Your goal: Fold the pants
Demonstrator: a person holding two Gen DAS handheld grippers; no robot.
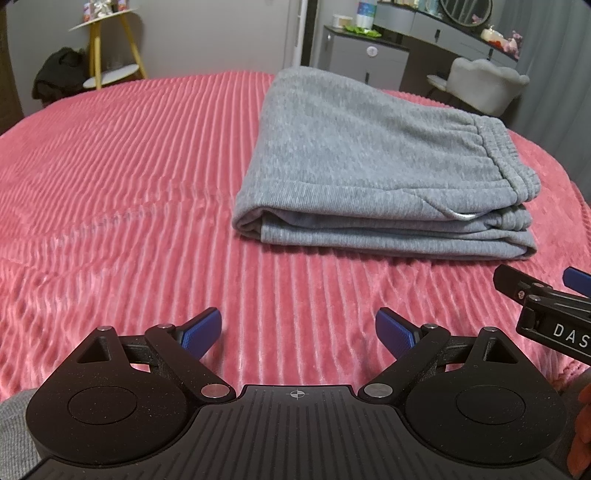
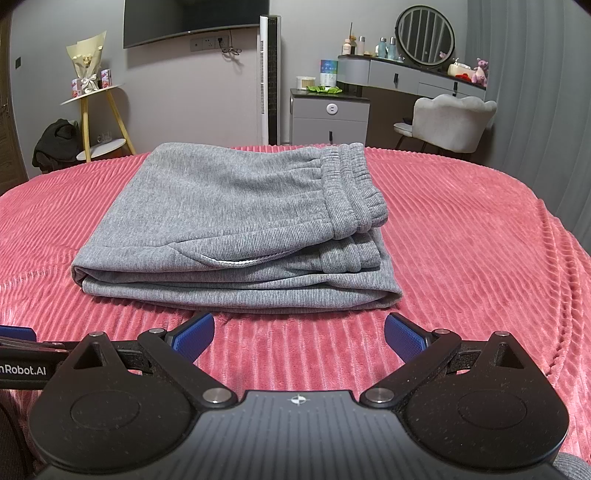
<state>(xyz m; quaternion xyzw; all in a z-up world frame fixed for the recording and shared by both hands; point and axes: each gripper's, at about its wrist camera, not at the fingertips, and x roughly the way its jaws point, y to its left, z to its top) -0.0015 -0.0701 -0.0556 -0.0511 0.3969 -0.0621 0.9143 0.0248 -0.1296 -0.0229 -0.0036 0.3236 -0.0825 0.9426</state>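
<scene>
Pink ribbed blanket [image 2: 461, 236] covers the bed, and the grey pants [image 2: 236, 221] lie on it folded into a thick stack — waistband [image 2: 351, 192] on top at the right, layered edges facing the cameras. How many layers sit in the stack is hard to make out; a pale strip shows in a gap along the front. In the left view the pants [image 1: 369, 166] lie ahead and to the right.

Just short of the near edge hovers the right gripper [image 2: 299, 338], its blue pads [image 2: 194, 336] spread wide with nothing between them, clear of the cloth. The left gripper [image 1: 297, 332] is likewise spread and empty, farther from the pants; only its tip enters the right view, cut off at the left border.

Behind the bed stand a yellow-legged stand [image 2: 94, 107], a grey cabinet [image 2: 330, 118], a white chair [image 2: 452, 120] and a vanity with a round mirror [image 2: 424, 35] — small items on it are too blurred to name.
</scene>
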